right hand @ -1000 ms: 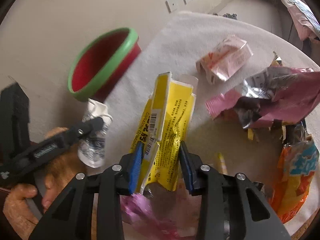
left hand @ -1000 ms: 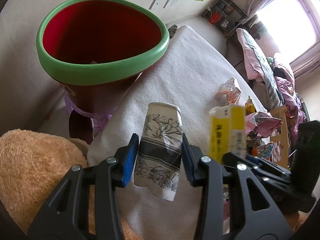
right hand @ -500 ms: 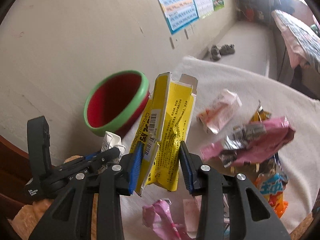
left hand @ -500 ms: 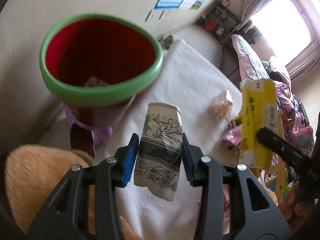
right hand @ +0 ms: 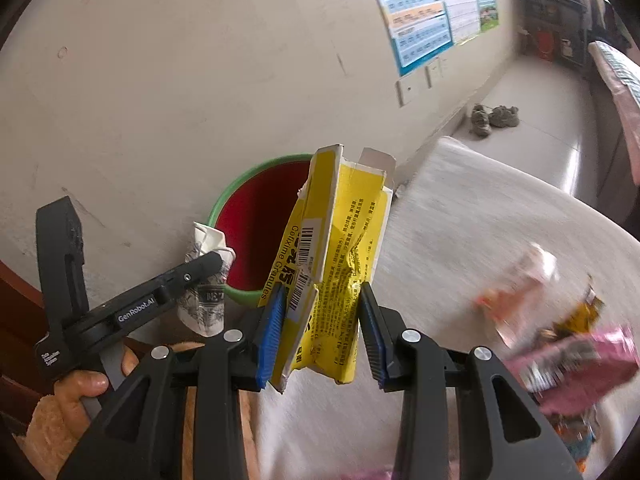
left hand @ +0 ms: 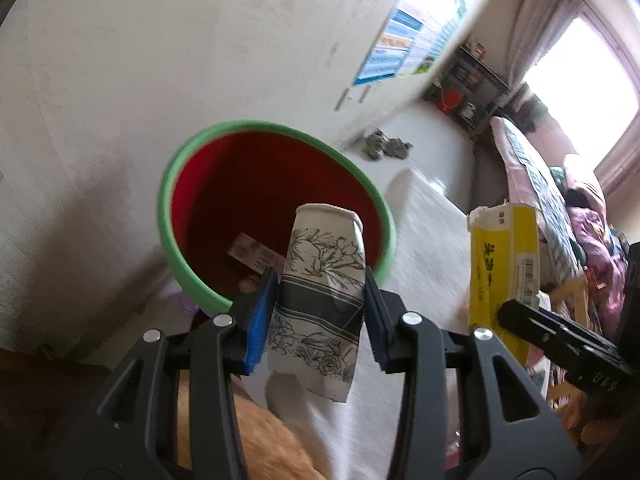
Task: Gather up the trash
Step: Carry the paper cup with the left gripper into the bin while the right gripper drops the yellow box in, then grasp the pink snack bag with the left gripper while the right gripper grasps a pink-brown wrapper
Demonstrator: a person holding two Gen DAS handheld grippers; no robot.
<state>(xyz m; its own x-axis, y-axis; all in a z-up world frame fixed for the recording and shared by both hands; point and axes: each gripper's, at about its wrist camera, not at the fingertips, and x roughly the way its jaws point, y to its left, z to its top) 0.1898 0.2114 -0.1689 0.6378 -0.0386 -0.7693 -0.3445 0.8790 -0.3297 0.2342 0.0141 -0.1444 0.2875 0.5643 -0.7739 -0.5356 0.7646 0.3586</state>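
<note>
Your left claw (left hand: 320,312) pinches a crushed paper cup (left hand: 320,292) at mid-frame, and your right claw (right hand: 320,328) grips a flattened yellow box (right hand: 332,264), both held high so they can drop cleanly. The red bin (left hand: 264,200) with the green rim sits just behind them against the wall. More wrappers (right hand: 560,344) wait on the desk (right hand: 480,216), lower right.

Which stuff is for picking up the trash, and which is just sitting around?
For the job:
- squashed paper cup in the left gripper
- yellow box in the right gripper
- red bin with green rim
- wrappers on the table

Lying about:
- shoes on the floor
- wall posters
</note>
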